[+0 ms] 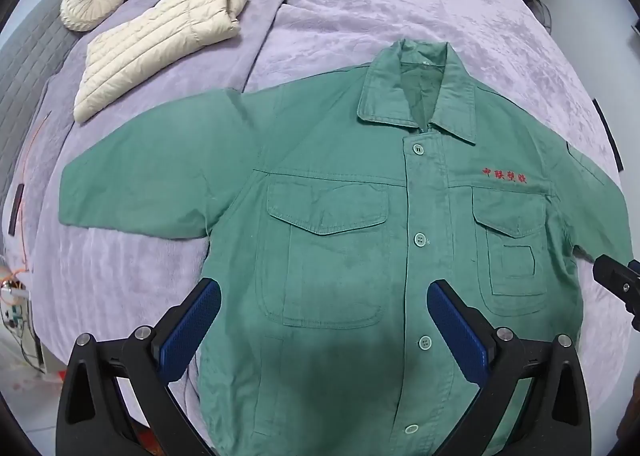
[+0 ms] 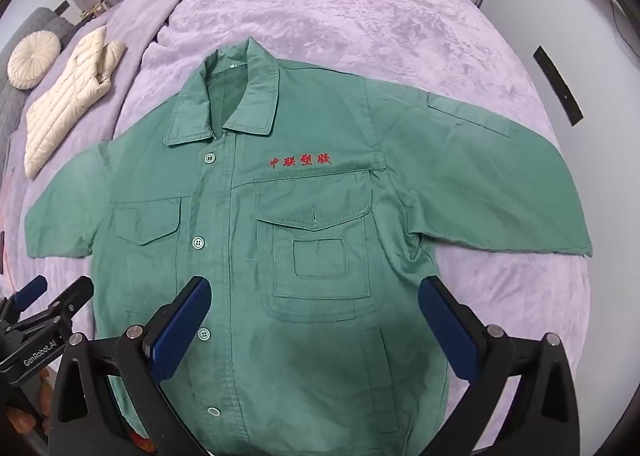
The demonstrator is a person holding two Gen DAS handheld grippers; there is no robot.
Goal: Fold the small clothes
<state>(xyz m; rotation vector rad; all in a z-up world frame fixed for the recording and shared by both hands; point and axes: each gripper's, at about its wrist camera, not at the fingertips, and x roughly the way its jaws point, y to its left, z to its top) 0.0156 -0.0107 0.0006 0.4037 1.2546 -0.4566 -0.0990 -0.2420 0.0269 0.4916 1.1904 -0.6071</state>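
Both grippers, left [image 1: 322,308] and right [image 2: 314,306], hover spread wide and empty over the shirt [image 1: 360,240], flat on the bed [image 1: 360,7]; pinching only the top layer would likely drag the front askew

Both grippers look alike: the left gripper [image 1: 324,296] and right gripper [image 2: 314,294] have black angular frames, silver round screw heads at the pivots, and dark blue dimpled pads [image 1: 188,332]. White "GenRobot.AI" lettering marks the left one's body.
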